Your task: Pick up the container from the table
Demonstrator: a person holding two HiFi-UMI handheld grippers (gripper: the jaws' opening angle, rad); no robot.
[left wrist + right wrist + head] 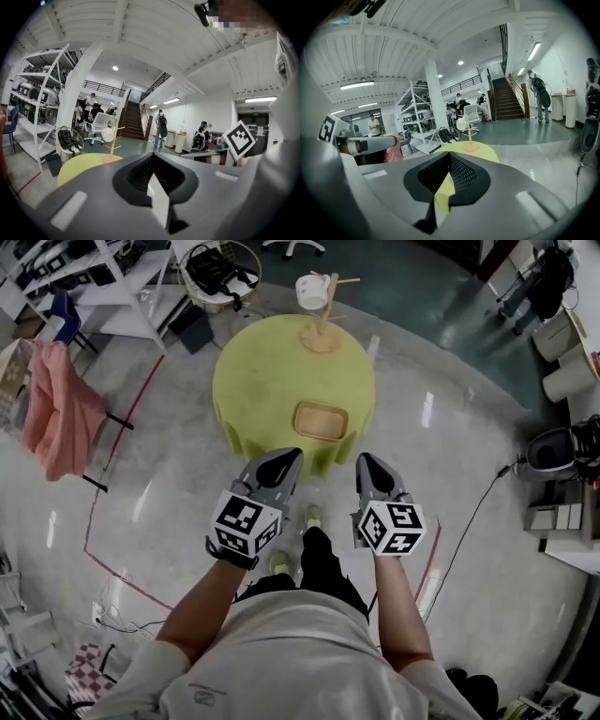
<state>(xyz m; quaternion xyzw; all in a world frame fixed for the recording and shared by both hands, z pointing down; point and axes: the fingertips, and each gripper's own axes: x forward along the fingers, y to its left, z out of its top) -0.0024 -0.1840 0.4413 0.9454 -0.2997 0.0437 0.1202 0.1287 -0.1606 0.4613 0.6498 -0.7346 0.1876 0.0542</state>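
A shallow tan container (321, 420) lies on the round table with a yellow-green cloth (262, 371), near the table's front edge. My left gripper (284, 463) and right gripper (367, 466) hover side by side just short of that edge, both shut and holding nothing. The container sits between and slightly beyond their tips. In the left gripper view, the left gripper (152, 177) blocks the container; only the table's cloth (84, 165) shows. In the right gripper view, the right gripper (447, 180) likewise hides it, with the table (480, 151) beyond.
A wooden mug tree with a white cup (319, 298) stands at the table's far edge. A pink cloth on a chair (56, 409) is at left, and a wire basket with a black bag (217, 273) is behind. A cable (473, 512) runs across the floor at right.
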